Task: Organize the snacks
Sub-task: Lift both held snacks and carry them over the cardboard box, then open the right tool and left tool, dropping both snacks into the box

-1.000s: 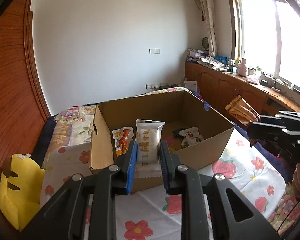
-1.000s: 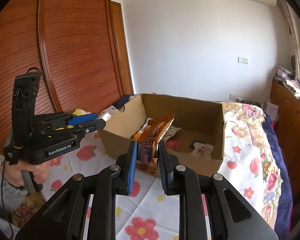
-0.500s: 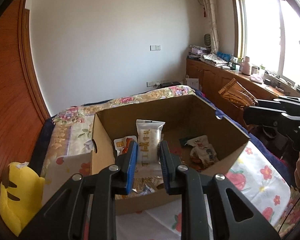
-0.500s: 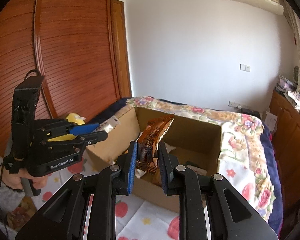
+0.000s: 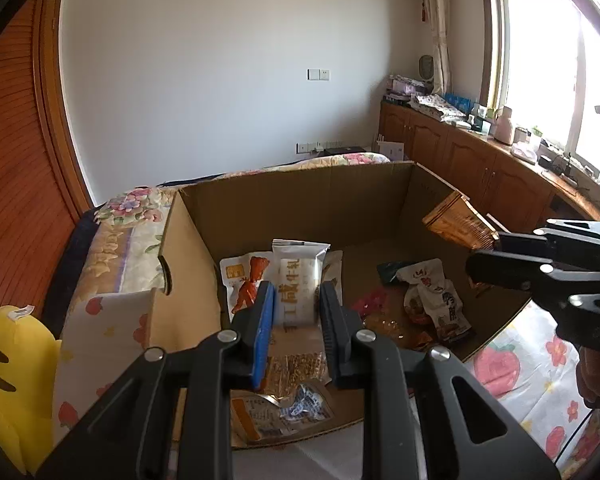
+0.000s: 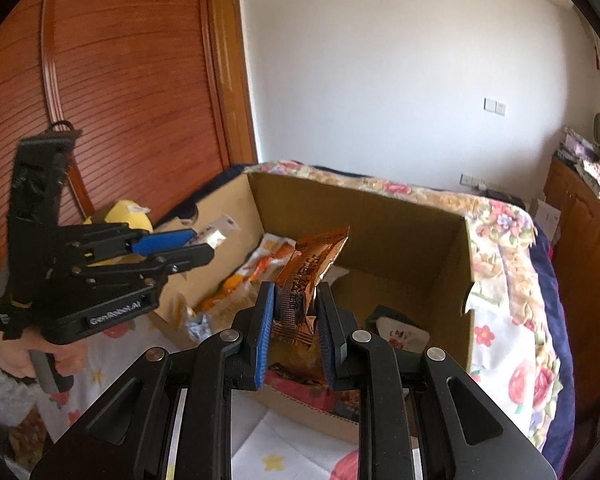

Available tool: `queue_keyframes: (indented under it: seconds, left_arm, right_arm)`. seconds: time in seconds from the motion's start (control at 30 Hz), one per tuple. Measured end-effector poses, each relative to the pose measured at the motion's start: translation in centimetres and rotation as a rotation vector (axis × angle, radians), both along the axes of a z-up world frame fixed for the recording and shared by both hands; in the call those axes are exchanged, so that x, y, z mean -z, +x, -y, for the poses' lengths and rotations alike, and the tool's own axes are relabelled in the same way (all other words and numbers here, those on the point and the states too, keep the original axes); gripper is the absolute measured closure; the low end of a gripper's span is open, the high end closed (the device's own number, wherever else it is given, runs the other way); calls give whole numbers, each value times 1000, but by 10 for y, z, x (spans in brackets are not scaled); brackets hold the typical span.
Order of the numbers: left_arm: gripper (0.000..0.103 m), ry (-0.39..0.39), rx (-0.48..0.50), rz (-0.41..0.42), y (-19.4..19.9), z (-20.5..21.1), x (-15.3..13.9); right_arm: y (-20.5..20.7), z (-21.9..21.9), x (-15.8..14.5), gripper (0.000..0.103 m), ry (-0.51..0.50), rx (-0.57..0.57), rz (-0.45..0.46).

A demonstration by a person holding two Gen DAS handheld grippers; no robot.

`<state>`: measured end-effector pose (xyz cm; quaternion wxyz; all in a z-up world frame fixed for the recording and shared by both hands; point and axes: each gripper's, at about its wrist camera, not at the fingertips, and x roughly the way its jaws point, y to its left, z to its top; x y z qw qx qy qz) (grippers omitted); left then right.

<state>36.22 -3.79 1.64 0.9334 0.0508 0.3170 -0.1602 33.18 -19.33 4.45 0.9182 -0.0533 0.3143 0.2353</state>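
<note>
The white snack packet [image 5: 300, 280] has its lower end hidden behind the left gripper's [image 5: 296, 308] pads, and the orange packet [image 6: 306, 280] likewise drops out of sight between the right gripper's [image 6: 296, 312] fingers. The cardboard box's [image 5: 300, 196] near wall is masked by the black arms. The yellow plush toy [image 5: 4, 380] runs off the left wrist view's edge. The clutter on the windowsill counter [image 5: 512, 148] is too small to name.
</note>
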Motion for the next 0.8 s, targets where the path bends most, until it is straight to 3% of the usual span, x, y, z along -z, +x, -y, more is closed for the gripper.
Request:
queue_keyframes:
  seconds: [0.33,0.4,0.43,0.47,0.53,0.6,0.8]
  left_arm:
    - [81,16,-7,-19,3,1,11]
    - [79,15,-12,-20,4,0,12]
    - [72,14,-14,-21,4,0,13]
    - [65,14,-18,-22,5,-1,13]
    - [63,14,-29,-23,4,-2,14]
    - [63,19,-38,-25,1,-4,14]
    - [62,28,-57,4,-31,-8,-2]
  right_arm:
    - [11,-8,29,84,-31,3,-56]
    - [11,-8,31,84,-32,3,-59]
    - [12,-8,32,84,-32,4,-61]
    - [13,-9,34,83,-36,4,-66]
    - [14,-10,35,82,-46,4,-64]
    - [13,-11,36,67,-55,15,-57]
    - [0,-8,29,67,-35,28,-58]
